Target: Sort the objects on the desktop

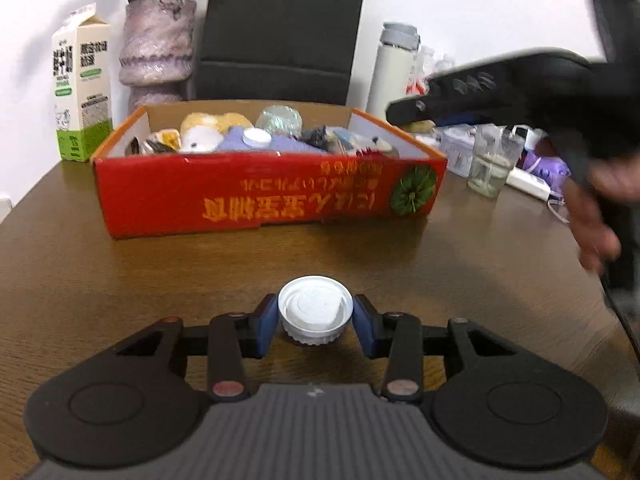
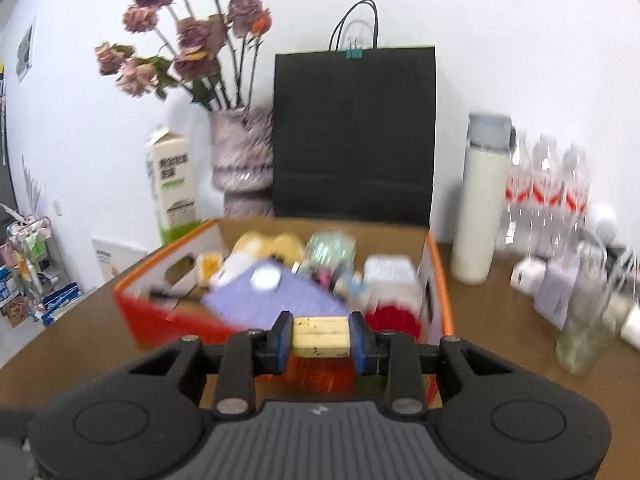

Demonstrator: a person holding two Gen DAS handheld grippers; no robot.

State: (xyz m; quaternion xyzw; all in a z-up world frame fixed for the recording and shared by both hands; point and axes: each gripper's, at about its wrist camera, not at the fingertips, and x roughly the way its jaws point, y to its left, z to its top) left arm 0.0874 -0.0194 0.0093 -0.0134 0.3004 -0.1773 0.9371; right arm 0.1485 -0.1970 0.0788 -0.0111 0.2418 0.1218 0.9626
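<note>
A white round cap sits between the blue pads of my left gripper, low over the brown table; both pads press on its sides. My right gripper is shut on a pale yellow block with dark specks, held up in front of the red cardboard box. In the left wrist view the right gripper is a blurred black shape above the right end of the box. Inside the box lie several things, among them a purple carton and plush toys.
Behind the box stand a milk carton, a pink vase with dried flowers, a black paper bag and a white flask. To the right are a glass, small packets, water bottles and a person's hand.
</note>
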